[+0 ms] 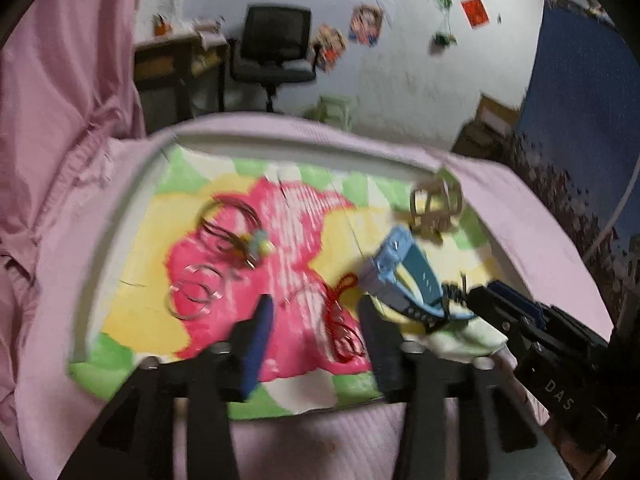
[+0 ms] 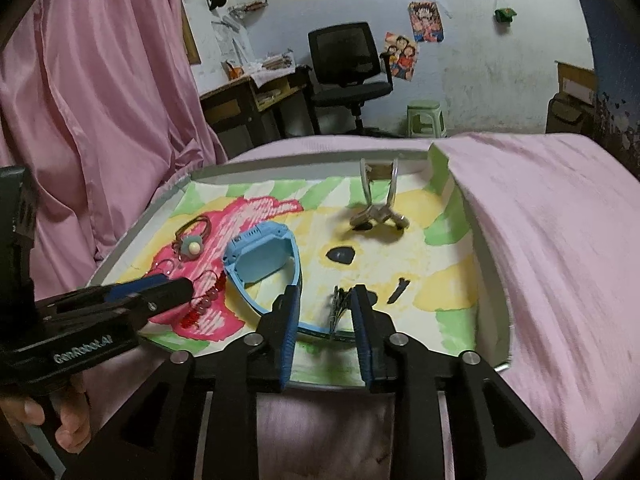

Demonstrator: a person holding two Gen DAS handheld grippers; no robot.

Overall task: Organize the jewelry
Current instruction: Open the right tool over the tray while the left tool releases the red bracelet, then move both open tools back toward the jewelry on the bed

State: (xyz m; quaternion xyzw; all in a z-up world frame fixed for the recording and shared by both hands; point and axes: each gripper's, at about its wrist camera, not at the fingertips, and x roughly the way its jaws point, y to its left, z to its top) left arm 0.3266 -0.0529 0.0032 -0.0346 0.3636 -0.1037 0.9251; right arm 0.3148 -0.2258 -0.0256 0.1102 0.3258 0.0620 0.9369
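Observation:
A shallow tray lined with a pink, yellow and green paper lies on a pink bedspread. My left gripper hangs open low over a red string bracelet. A blue watch lies mid-tray. My right gripper is open around the watch's strap end and a small dark piece. Silver hoops and brown bangles with a flower charm lie to the left.
A metal clip-like tool stands at the tray's far side. A black pick-shaped piece and a black sliver lie on the paper. A hand holds the left gripper. Pink curtain on the left, office chair behind.

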